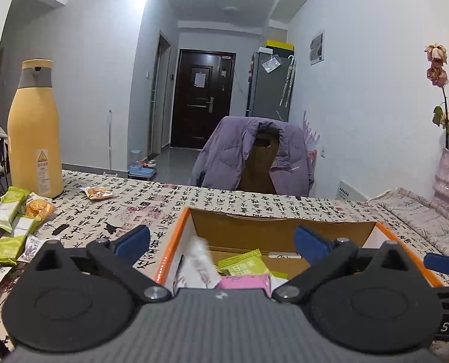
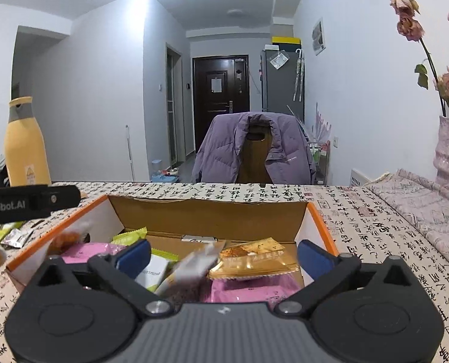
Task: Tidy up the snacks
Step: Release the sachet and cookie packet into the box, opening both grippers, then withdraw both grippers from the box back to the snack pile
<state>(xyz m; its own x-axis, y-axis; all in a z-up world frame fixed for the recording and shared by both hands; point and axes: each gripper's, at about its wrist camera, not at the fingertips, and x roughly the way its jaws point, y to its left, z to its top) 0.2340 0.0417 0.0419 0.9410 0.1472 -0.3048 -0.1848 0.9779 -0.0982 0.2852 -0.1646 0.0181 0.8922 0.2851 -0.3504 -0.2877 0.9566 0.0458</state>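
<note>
Left gripper [image 1: 222,243]: blue-padded jaws spread wide, nothing clamped. A white snack sachet [image 1: 198,260], motion-blurred, sits between them over the open orange-rimmed cardboard box [image 1: 176,233]. Below it in the box lie a green wrapped bar [image 1: 244,264] and a pink flat packet [image 1: 244,282].

Right gripper [image 2: 222,255]: jaws likewise spread wide, gripping nothing. A blurred pale packet [image 2: 194,267] lies between the pads, just beside a gold-and-orange foil snack pack [image 2: 251,260] resting on pink packets inside the same box. A blurred orange snack [image 2: 65,239] shows at the box's left wall.

Outward: the box stands on a table covered in a calligraphy-print cloth [image 1: 239,202]. To its left, still loose on the cloth, are green bars [image 1: 9,208] and a small cracker packet [image 1: 97,193], near a tall yellow flask [image 1: 35,139]. A purple padded jacket [image 1: 251,154] hangs over the chair beyond.
</note>
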